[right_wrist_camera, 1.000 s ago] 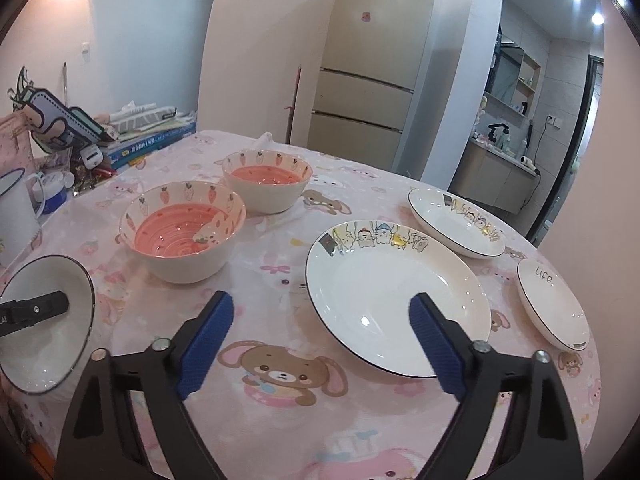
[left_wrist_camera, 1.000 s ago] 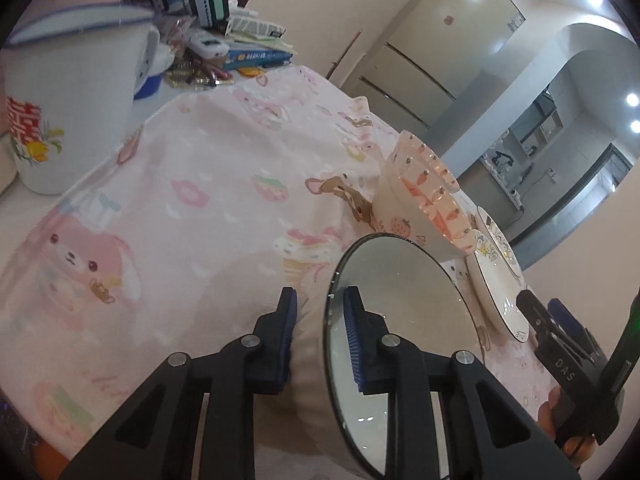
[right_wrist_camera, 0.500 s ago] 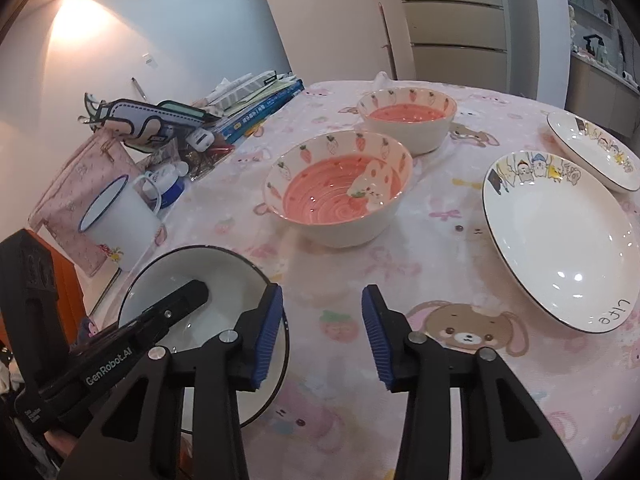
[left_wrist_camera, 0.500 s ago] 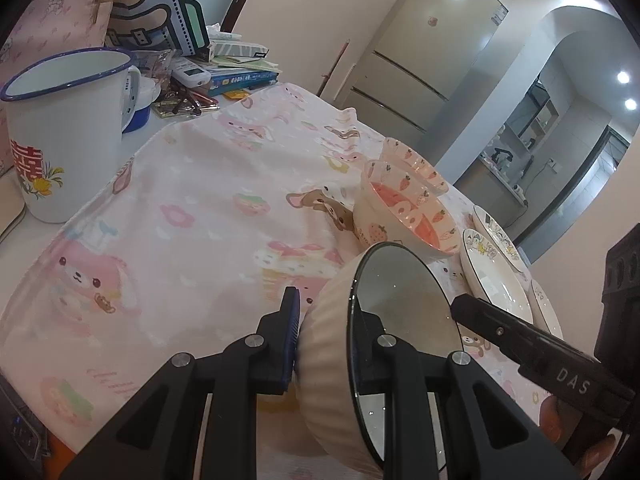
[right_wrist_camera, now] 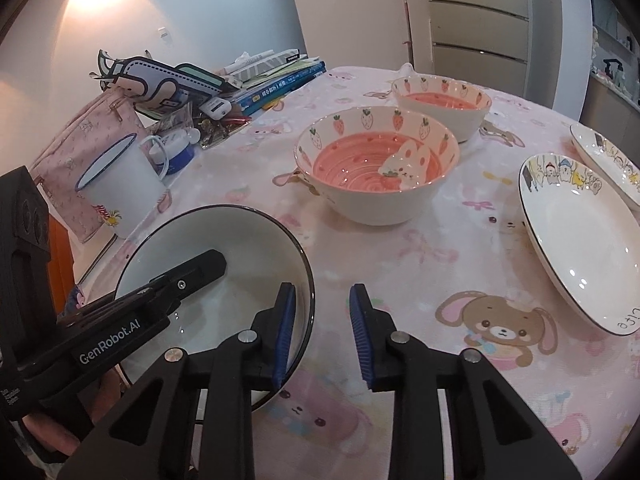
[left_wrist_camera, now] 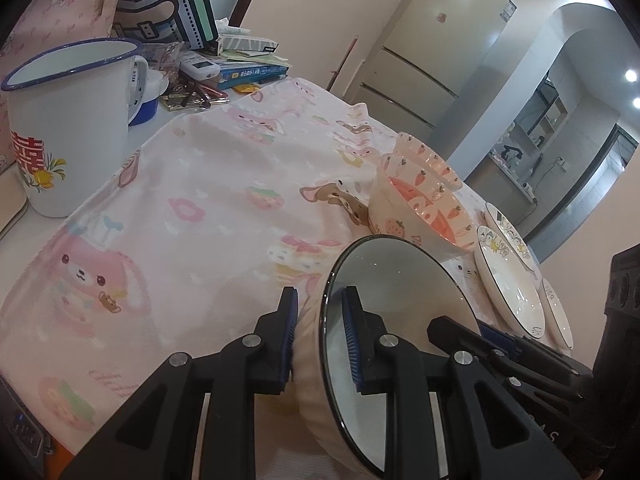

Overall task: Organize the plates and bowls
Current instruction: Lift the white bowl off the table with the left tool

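White bowl [left_wrist_camera: 396,344] tilts, its mouth facing right; the left tool [left_wrist_camera: 318,336] clamps its rim. The right tool [right_wrist_camera: 322,336], partly parted, straddles the opposite rim, holding nothing.

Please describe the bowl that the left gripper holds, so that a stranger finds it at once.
On the pink cartoon tablecloth, look at the near edge, beside the white enamel mug. The left gripper has its jaws clamped over the rim of a white bowl. Unlike the two strawberry bowls, it is plain inside, with a thin black rim.
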The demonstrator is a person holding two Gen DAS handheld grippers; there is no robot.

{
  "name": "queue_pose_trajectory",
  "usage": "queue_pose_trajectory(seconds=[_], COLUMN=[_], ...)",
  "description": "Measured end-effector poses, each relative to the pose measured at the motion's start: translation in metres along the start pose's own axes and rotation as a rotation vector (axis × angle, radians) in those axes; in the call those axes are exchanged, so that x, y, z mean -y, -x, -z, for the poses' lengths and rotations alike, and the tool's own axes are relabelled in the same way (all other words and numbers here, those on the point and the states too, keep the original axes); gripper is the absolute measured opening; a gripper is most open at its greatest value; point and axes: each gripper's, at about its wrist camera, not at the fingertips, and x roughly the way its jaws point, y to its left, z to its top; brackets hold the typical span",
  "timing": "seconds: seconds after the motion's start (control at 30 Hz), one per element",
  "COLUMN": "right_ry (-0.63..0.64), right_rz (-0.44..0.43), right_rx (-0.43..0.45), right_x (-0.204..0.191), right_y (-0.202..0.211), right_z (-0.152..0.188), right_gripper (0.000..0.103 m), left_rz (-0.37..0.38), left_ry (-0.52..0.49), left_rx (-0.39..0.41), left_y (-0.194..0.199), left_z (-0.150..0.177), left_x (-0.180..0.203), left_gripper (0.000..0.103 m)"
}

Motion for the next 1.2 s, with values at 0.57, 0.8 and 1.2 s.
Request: queue_pose_trajectory(seconds=[0.57,0.8,1.2], right_ry=[-0.02,-0.077,-0.129], right_rz=[0.05,0.07,0.012], right_rx=[0.027,0.009,0.017], right_x=[0.018,0.051,0.076], right_y=[0.019,0.023,0.023], right_z=[-0.007,-0.005,-0.001], right_gripper=[0.01,0.012,0.012], left_rz=[0.073,0.082,0.055], left_ry=[0.023,-0.014,-0.048], left_rx=[-0.083,-0.136,-0.152], left_y=[-0.013,-0.032,-0.039], left_z=[0.003,0.008,0.015], left_x=[0.027,0.053,0.067], left_gripper=[0.02,0.018,0.018])
